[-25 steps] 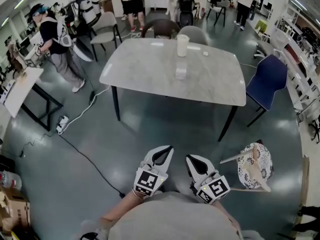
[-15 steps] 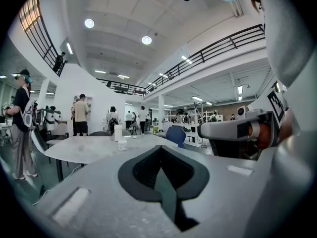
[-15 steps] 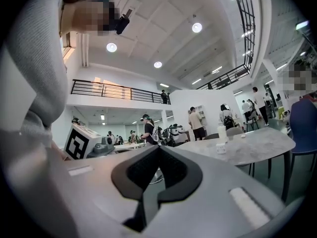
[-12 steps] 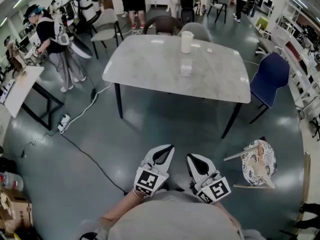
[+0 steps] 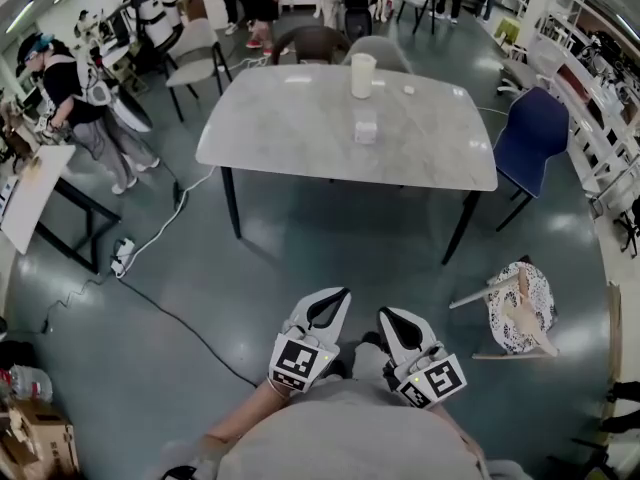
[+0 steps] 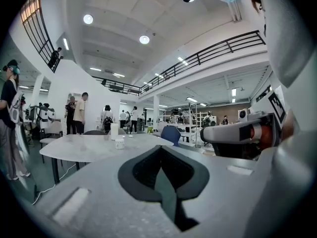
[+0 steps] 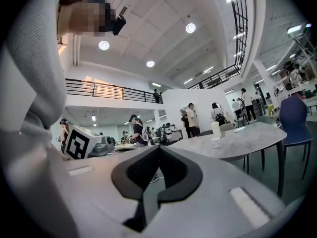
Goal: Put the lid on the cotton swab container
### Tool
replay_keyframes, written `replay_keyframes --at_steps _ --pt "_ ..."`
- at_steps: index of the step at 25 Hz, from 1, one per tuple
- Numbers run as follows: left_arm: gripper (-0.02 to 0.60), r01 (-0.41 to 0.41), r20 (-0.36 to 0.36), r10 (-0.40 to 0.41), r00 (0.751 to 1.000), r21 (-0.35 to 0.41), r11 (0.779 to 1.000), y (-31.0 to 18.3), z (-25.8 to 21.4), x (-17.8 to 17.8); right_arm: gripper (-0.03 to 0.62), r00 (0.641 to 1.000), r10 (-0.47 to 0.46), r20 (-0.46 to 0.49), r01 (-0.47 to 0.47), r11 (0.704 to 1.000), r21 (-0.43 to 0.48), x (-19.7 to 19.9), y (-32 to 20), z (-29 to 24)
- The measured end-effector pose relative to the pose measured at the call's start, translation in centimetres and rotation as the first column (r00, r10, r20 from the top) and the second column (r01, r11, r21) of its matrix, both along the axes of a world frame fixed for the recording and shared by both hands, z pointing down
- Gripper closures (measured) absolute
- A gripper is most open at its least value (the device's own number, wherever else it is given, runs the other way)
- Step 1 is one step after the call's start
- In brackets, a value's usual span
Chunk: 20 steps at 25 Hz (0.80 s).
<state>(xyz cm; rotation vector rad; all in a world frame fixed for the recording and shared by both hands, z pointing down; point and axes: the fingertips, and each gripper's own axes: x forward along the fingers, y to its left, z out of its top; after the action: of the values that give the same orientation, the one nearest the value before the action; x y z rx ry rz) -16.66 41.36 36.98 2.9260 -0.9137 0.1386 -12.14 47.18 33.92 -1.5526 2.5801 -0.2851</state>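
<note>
Far ahead on the grey marble table (image 5: 300,128) stands a small pale container (image 5: 365,131), behind it a tall white cup (image 5: 362,75) and a tiny white piece (image 5: 408,90) that is too small to identify. My left gripper (image 5: 335,300) and right gripper (image 5: 390,318) hover side by side close to my body, well short of the table, both shut with nothing between the jaws. The left gripper view shows its jaws (image 6: 159,150) closed and the small container (image 6: 119,143) on the distant table. The right gripper view shows the same container (image 7: 216,143) beyond its closed jaws (image 7: 158,150).
A blue chair (image 5: 530,138) stands right of the table and grey chairs (image 5: 378,53) behind it. A stool with a patterned seat (image 5: 520,308) lies tipped at my right. A cable (image 5: 160,313) runs over the floor at left. A person (image 5: 70,98) stands far left.
The table has shifted slightly up and left in the head view. The person at far left has stepped further left. Both grippers stay shut in front of my body.
</note>
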Motion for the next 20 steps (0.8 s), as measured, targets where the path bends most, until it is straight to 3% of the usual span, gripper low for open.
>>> replay_keyframes --at_steps 11,20 --pt "0.583 0.008 0.02 -0.008 1.0 0.009 1.0 -3.4 0.4 0.9 0.592 1.0 -0.023 0.009 0.023 1.0 -0.011 1.0 -3.9 1.4" --pt "0.583 0.026 0.025 -0.026 0.999 0.014 1.0 -10.2 0.3 4.6 0.592 0.998 -0.056 0.016 0.056 0.998 -0.009 4.7 -11.0 1.1"
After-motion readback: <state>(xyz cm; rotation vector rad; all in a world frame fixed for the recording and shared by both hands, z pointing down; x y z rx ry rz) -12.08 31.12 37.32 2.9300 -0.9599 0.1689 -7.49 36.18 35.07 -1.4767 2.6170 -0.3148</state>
